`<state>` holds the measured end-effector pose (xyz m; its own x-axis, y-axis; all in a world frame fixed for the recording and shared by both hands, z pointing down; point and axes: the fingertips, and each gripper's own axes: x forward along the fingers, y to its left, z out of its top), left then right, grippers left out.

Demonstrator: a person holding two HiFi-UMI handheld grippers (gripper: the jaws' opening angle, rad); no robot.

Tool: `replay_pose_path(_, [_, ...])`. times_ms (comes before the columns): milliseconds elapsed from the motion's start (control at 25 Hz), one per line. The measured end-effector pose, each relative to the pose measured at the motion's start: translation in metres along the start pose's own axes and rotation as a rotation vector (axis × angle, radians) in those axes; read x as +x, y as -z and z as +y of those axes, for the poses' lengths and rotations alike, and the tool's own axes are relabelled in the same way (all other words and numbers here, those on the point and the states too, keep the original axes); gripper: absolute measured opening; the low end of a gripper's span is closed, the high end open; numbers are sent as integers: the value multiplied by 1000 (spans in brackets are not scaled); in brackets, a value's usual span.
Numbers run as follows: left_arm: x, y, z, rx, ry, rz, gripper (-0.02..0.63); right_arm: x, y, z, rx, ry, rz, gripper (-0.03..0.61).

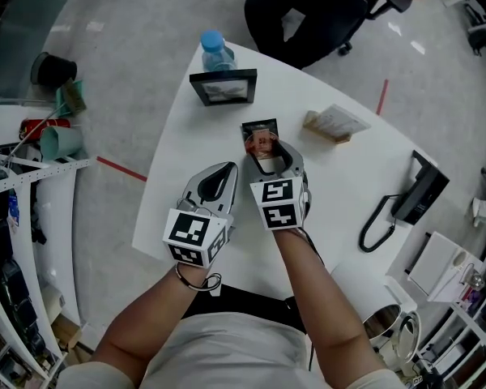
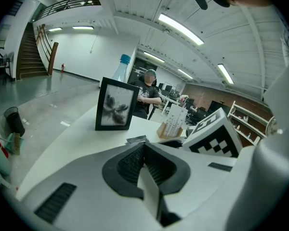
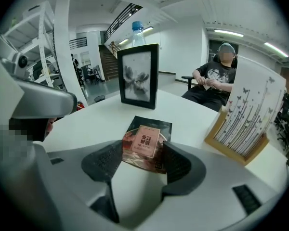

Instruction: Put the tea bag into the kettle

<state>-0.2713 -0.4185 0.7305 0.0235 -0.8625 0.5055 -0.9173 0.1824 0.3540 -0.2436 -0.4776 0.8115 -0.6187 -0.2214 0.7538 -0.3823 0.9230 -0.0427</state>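
Right gripper (image 3: 142, 163): gaped around flat dark-red foil tea bag (image 3: 143, 146)
Left gripper (image 2: 144, 163): clenched, empty
Progress: bag lay ungrasped; whole task was left

Dark, pink-labelled tea bag (image 3: 147, 144) — black frame (image 1: 223, 87), white table (image 1: 340, 185) — blue-capped bottle (image 1: 216, 51)

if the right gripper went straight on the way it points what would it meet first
Most likely the tea bag packet, lying flat on the white table just ahead of the right gripper, between its open jaws. Depth is unclear, but nothing else sits in that line.
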Motion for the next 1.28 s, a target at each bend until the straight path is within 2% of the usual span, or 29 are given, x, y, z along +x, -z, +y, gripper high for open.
replay_pose_path(200, [-3, 0, 2, -10, -5, -3, 8, 1, 0, -1, 13, 9, 20, 261])
replay_pose_path(240, [-4, 0, 2, -11, -5, -5, 9, 1, -1, 0, 11, 10, 26, 181])
replay_pose_path(280, [-5, 0, 2, -13, -5, -7, 9, 1, -1, 1, 6, 12, 34, 130])
replay_pose_path(480, [-13, 1, 6, -15, -9, -8, 9, 3, -2, 7, 0, 5, 58, 52])
replay_pose_path(640, [-25, -2, 8, -17, -8, -14, 9, -6, -4, 13, 9, 12, 51, 34])
replay_pose_path(800, [-40, -14, 3, -30, 16, -40, 8, -27, -13, 31, 64, 2, 2, 26])
replay_pose_path(1080, [-92, -36, -14, 30, 50, -65, 8, -97, -44, 64, 122, 25, -141, 25])
replay_pose_path(1280, [-141, -46, -35, 73, 119, -99, 8, -160, -64, 95, 178, 80, -273, 25])
